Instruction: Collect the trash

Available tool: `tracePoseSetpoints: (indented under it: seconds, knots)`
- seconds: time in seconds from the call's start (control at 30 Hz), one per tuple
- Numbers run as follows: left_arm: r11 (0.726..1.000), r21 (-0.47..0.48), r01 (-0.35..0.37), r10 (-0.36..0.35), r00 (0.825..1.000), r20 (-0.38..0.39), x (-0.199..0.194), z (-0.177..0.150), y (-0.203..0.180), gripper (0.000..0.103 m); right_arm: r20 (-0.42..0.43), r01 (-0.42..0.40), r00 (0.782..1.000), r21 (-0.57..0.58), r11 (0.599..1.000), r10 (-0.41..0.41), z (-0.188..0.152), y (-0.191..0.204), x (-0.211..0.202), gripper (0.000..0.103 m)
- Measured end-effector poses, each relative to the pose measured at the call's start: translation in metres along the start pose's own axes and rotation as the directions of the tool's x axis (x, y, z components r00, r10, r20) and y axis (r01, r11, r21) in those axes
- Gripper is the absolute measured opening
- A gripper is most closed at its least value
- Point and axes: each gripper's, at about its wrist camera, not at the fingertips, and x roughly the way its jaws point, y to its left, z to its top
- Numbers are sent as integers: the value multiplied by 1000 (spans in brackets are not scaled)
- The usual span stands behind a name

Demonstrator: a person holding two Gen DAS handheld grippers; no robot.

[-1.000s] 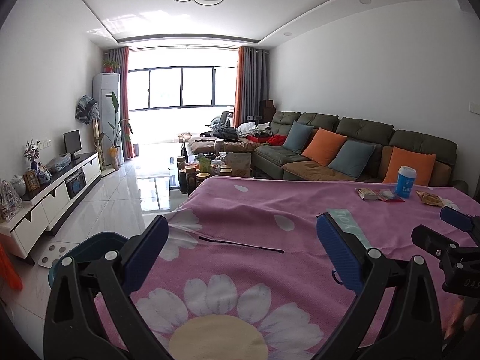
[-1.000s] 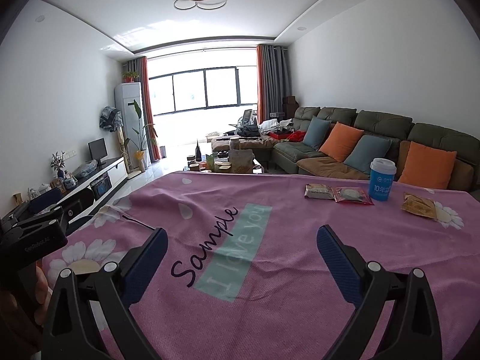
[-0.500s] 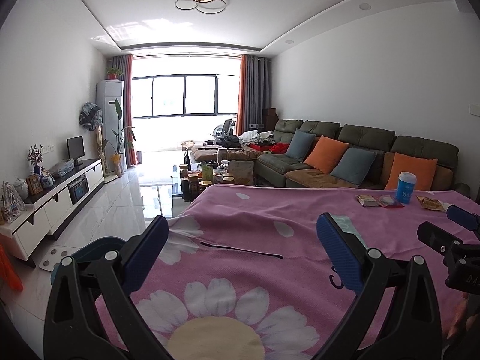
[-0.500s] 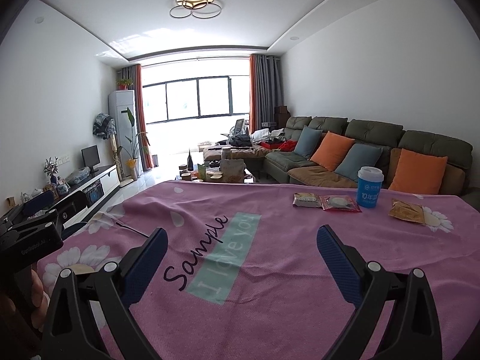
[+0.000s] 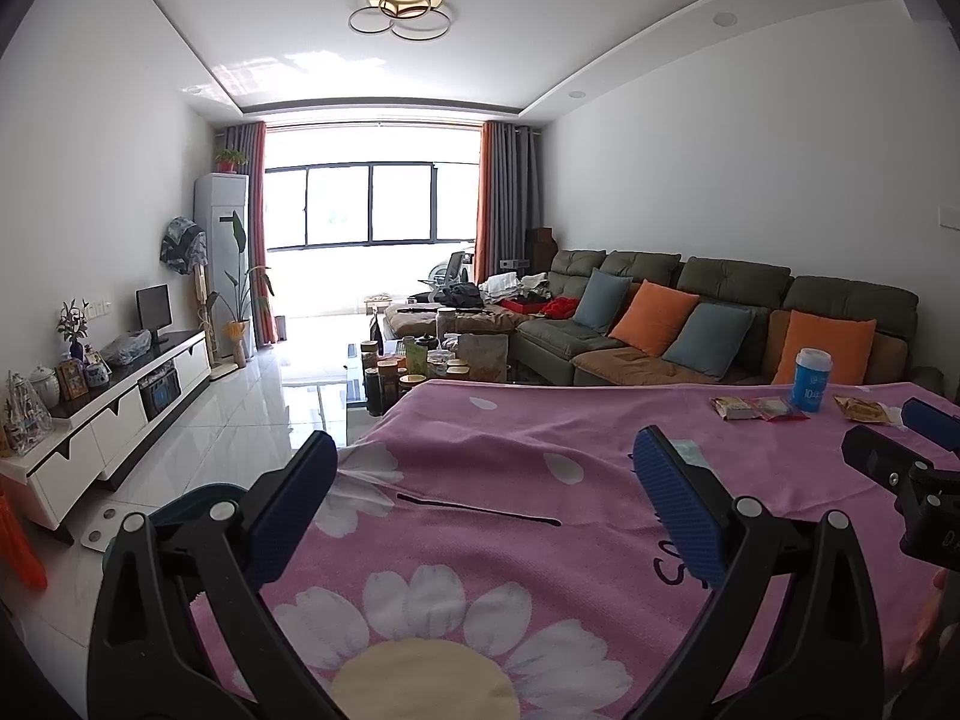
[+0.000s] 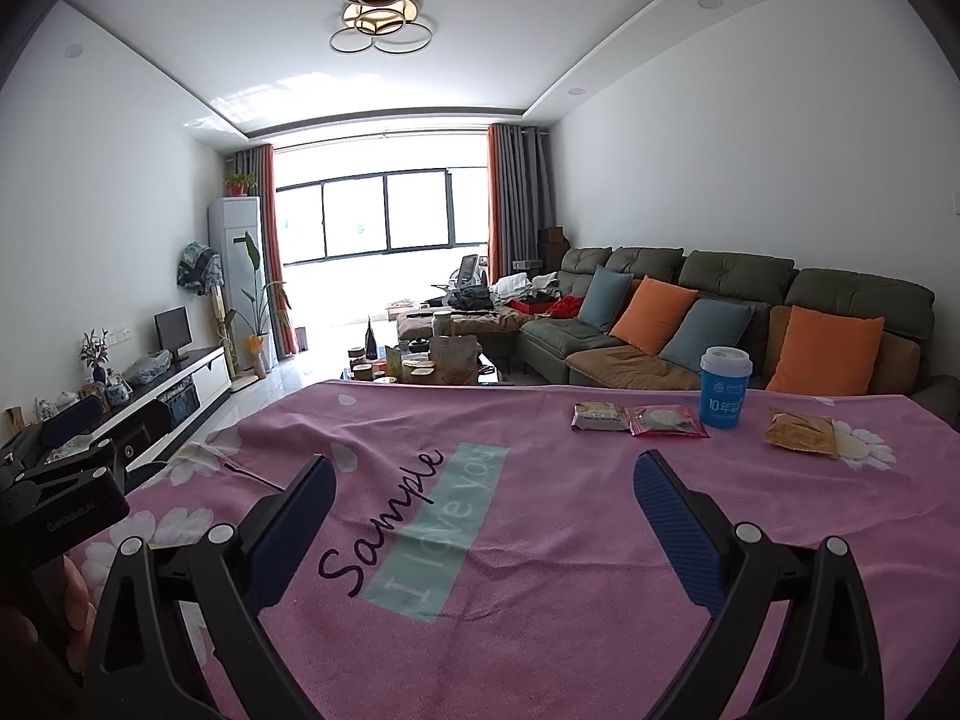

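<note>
Nearest, the left gripper (image 5: 486, 510) and the right gripper (image 6: 486, 510) hover over the pink flower-printed cloth on the counter (image 6: 540, 570), fingers spread wide and holding nothing. Farther back lie a brown snack packet (image 6: 600, 417), a red wrapper (image 6: 667, 422), a blue lidded paper cup (image 6: 723, 387) and a tan crumpled wrapper (image 6: 801, 433), so all four are left to collect. A dark teal bin (image 5: 198, 498) sits on the floor beside the counter's left edge; its inside is hidden.

The counter is being covered by a matt, woven pink cloth (image 6: 540, 540). Glossy plastic wrappers (image 6: 666, 421) and a smooth blue cup (image 6: 723, 396) are being shown on it. Light is being reflected by the polished floor tiles (image 5: 252, 420).
</note>
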Motion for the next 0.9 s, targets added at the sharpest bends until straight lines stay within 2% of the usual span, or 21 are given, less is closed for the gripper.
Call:
tracePoseSetpoints:
  seconds: [0.9]
  knots:
    - [1000, 4, -22, 22, 1000, 18, -6, 1, -3, 97, 24, 11, 1000, 1, 1000, -11, 2, -3, -5, 96]
